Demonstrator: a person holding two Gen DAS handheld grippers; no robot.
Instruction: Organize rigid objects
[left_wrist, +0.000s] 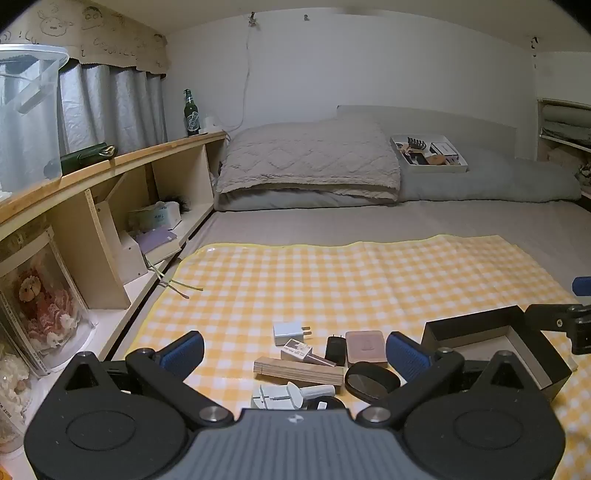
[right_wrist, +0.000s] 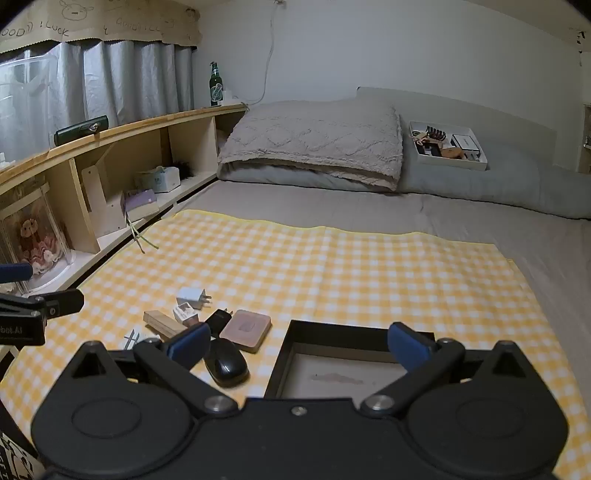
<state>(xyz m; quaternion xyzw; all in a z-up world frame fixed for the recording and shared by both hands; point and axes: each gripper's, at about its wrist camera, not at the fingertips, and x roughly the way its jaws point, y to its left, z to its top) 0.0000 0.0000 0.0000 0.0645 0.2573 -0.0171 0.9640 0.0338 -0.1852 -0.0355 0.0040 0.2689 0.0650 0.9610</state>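
Small rigid items lie in a cluster on the yellow checked mat (left_wrist: 332, 280): a white plug adapter (left_wrist: 288, 331), a wooden block (left_wrist: 297, 370), a small pink-white box (left_wrist: 297, 349), a black charger (left_wrist: 335, 349), a brown flat case (left_wrist: 365, 349), a black oval mirror (left_wrist: 371, 380) and a white plastic tool (left_wrist: 284, 395). An empty black box (left_wrist: 495, 347) sits to their right, also seen as the black box (right_wrist: 332, 373) in the right wrist view. My left gripper (left_wrist: 295, 356) hovers open over the cluster. My right gripper (right_wrist: 297, 347) hangs open above the box's left edge, beside a black mouse-shaped object (right_wrist: 226, 363).
A wooden shelf (left_wrist: 110, 162) with compartments runs along the left, holding a green bottle (left_wrist: 191, 112) and boxes. Pillows (left_wrist: 310, 162) and a white tray (left_wrist: 428, 153) of small items lie at the bed's head. Grey sheet surrounds the mat.
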